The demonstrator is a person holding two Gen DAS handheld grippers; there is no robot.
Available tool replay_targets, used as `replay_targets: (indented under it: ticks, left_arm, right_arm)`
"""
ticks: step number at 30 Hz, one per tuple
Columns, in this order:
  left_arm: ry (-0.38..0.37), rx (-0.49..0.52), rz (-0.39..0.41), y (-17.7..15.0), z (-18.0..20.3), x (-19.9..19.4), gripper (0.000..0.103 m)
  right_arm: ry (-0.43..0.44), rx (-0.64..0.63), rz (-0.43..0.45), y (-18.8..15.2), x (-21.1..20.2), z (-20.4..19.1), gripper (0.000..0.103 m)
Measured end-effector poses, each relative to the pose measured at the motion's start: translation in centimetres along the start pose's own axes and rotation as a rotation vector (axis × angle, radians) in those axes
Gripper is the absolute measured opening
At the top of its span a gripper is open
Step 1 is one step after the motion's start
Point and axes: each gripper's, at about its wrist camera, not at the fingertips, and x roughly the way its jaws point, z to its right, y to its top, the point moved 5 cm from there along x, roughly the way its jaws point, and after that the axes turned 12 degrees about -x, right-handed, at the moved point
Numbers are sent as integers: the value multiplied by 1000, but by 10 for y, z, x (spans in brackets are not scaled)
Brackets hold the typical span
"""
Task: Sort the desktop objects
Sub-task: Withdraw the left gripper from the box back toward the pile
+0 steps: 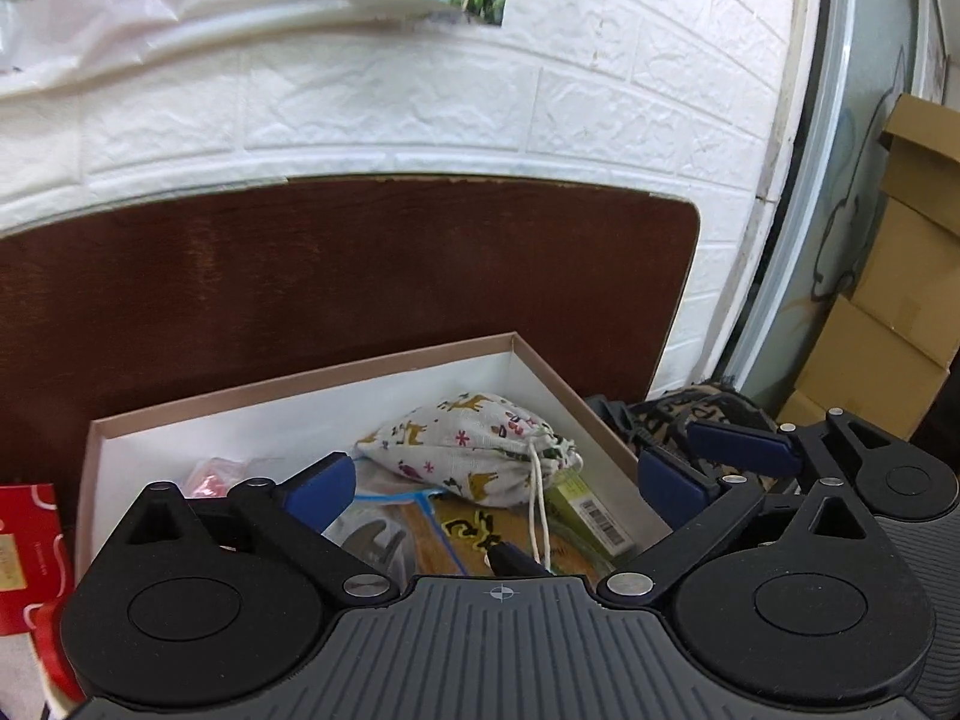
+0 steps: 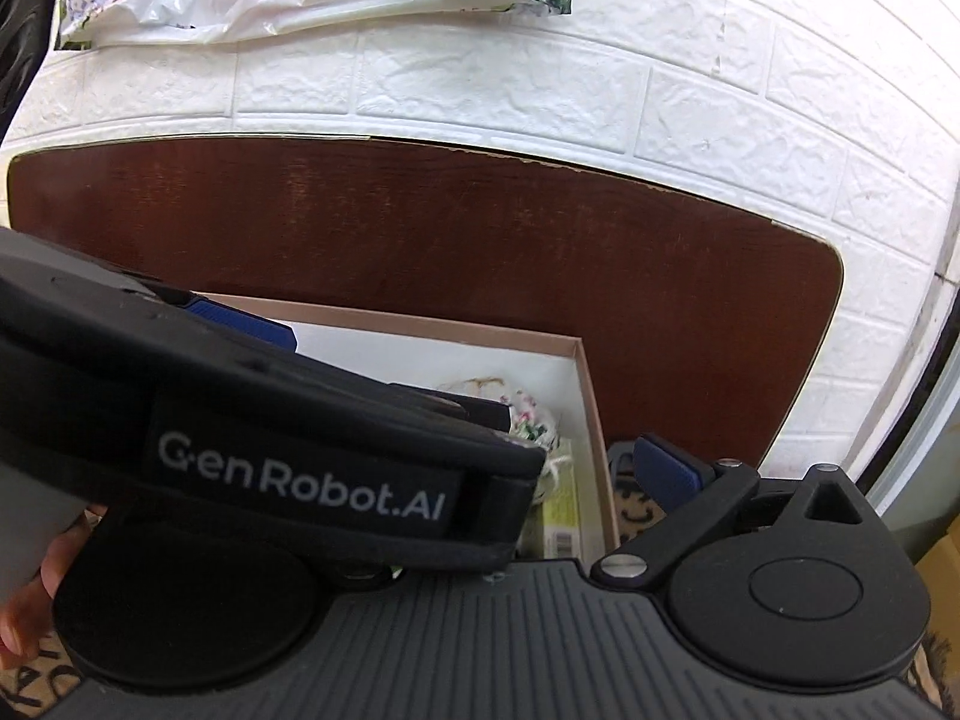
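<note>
An open cardboard box [image 1: 300, 384] with a white inside sits on the dark brown table [image 1: 360, 276]. In it lie a printed drawstring pouch [image 1: 474, 450], a yellow packet [image 1: 480, 534], a green barcode box [image 1: 594, 516] and a pink item [image 1: 210, 480]. My left gripper [image 1: 498, 486] is open over the box, empty. The box also shows in the right wrist view [image 2: 594, 396]. My right gripper [image 2: 480, 468] sits beside the box's right wall; its right finger [image 2: 666, 474] shows, the left one is hidden behind the left gripper's body [image 2: 270, 420].
A red packet [image 1: 27, 546] lies left of the box. A patterned dark bag [image 1: 702, 414] sits right of it. Cardboard cartons [image 1: 888, 312] stand at far right. A white brick wall [image 1: 420, 90] backs the table.
</note>
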Motion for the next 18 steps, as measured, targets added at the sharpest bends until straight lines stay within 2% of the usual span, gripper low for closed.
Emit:
replay_targets:
  ticks: [10,18]
  left_arm:
    - [33,51,105,-10,12,-67,103]
    - [95,72,176,-33,5,-122,103]
  right_arm:
    - [8,26,36,7,-53,-22,102]
    - [23,43,55,3,-93,-56,102]
